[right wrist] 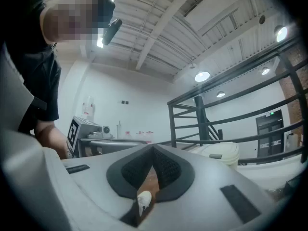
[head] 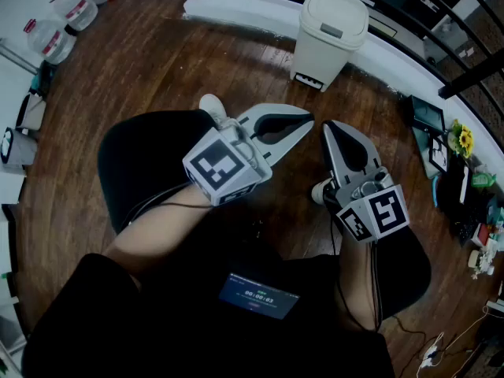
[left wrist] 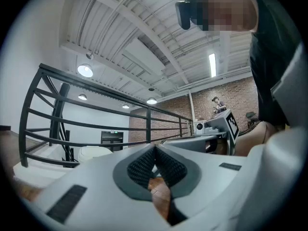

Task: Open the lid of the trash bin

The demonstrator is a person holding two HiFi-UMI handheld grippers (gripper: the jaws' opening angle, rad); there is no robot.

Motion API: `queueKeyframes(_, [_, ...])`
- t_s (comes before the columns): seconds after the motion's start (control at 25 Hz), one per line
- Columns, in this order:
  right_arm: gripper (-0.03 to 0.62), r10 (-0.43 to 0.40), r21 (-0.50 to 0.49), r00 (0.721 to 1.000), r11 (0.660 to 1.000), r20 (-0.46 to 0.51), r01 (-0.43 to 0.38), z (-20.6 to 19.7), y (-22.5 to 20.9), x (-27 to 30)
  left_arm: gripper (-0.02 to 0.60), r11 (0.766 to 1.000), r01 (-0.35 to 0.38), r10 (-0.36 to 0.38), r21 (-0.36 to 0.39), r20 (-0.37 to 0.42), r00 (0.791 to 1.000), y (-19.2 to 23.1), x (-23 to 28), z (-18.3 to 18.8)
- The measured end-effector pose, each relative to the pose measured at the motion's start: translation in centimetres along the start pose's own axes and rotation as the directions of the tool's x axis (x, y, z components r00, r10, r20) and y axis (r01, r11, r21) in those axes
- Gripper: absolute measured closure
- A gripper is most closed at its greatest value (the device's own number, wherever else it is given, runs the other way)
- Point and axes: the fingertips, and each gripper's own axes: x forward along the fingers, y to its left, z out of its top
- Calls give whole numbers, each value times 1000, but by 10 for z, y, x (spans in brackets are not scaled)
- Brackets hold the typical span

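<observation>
The white trash bin (head: 331, 31) stands on the wooden floor ahead of me, against a white curb, with its lid down. My left gripper (head: 305, 122) and right gripper (head: 328, 127) hover side by side above my lap, well short of the bin, tips pointing towards it. Both are shut with nothing between the jaws. In the left gripper view the left gripper (left wrist: 154, 151) has its pads pressed together, and the bin (left wrist: 95, 153) shows pale at lower left. In the right gripper view the right gripper (right wrist: 154, 151) is likewise pressed together, with the bin (right wrist: 224, 153) at right.
A black railing (head: 409, 24) runs along the white curb (head: 236, 10) behind the bin. Plastic bottles (head: 69, 10) stand at upper left. Yellow flowers (head: 461, 138) and desk clutter lie at right. My white shoe (head: 211, 105) and a lit screen (head: 258, 296) are near me.
</observation>
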Motion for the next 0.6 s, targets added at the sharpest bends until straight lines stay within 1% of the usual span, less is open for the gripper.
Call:
queueKeyframes(0.16, [580, -11, -4, 1000, 1000, -19, 11, -1, -11, 13, 546, 1000, 2, -2, -13, -13, 1000, 17, 7, -3])
queueKeyframes(0.36, [580, -42, -4, 998, 999, -38, 42, 0, -38, 35, 546, 1000, 5, -6, -28, -18, 1000, 48, 25, -2])
queueKeyframes(0.56, [580, -71, -11, 995, 997, -65, 70, -5, -64, 62, 546, 999, 36, -36, -7, -20, 999, 73, 49, 6])
queueKeyframes(0.6, [580, -79, -12, 995, 997, -68, 78, -6, -69, 67, 546, 999, 40, -41, -12, -20, 999, 79, 53, 6])
